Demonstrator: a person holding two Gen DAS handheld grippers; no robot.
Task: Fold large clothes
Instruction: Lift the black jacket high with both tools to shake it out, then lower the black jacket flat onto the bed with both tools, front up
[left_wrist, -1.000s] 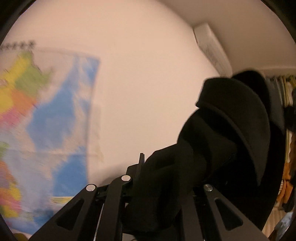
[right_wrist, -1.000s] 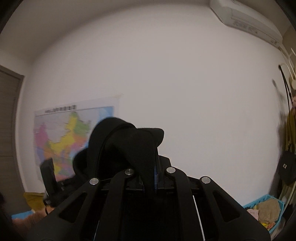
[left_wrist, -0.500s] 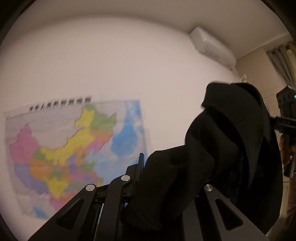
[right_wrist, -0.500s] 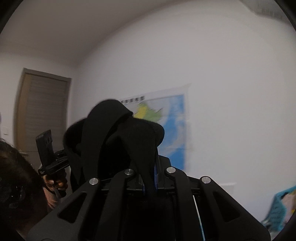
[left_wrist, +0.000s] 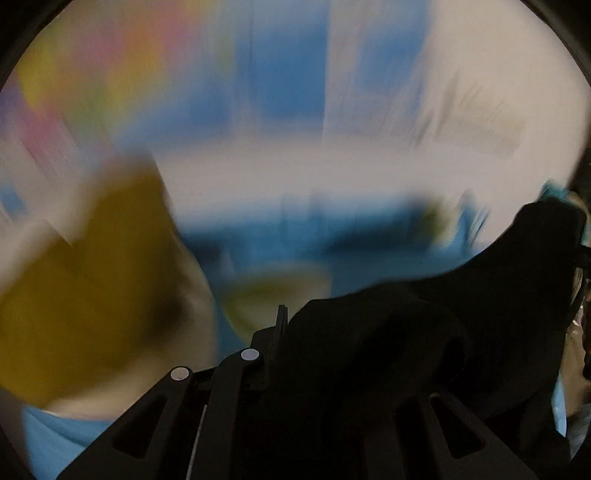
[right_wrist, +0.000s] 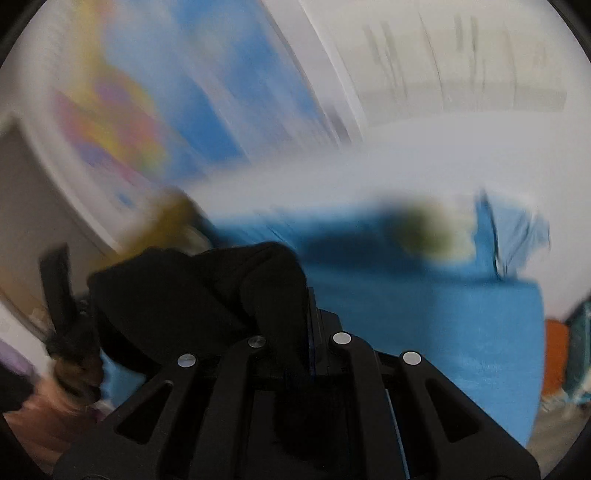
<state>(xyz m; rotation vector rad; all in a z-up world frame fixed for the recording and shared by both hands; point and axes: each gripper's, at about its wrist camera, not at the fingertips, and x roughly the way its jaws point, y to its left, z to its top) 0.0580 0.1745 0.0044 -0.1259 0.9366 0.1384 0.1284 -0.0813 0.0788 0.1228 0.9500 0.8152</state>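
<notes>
Left tongs (left_wrist: 284, 332): clamping tight on a bunch of the black garment (left_wrist: 424, 332), which is spilling rightward out of the pinch and filling the lower right of the left wrist view.
Right tongs (right_wrist: 308, 325): also pinching the black garment (right_wrist: 207, 291) hard; a fold of it is humping up over the left finger and trailing off to the left.
Garment: hanging in the air between the two tongs, not lying on anything that I can make out.
Other hand: in the right wrist view a hand (right_wrist: 70, 373) is showing at the lower left, gripping the other tool's handle.
Surroundings: everything beyond the cloth is smearing. A blue surface (right_wrist: 461, 325) is lying below and ahead, maybe a bed, but I cannot tell; a colourful map (right_wrist: 122, 122) is hanging on the wall; a yellow blur (left_wrist: 81, 288) is sitting at the left.
Stage, as I judge it: the garment is being swung to spread it for laying down.
Risk: the bunched grips may be catching several layers, so the cloth could land twisted or slip free mid-swing.
</notes>
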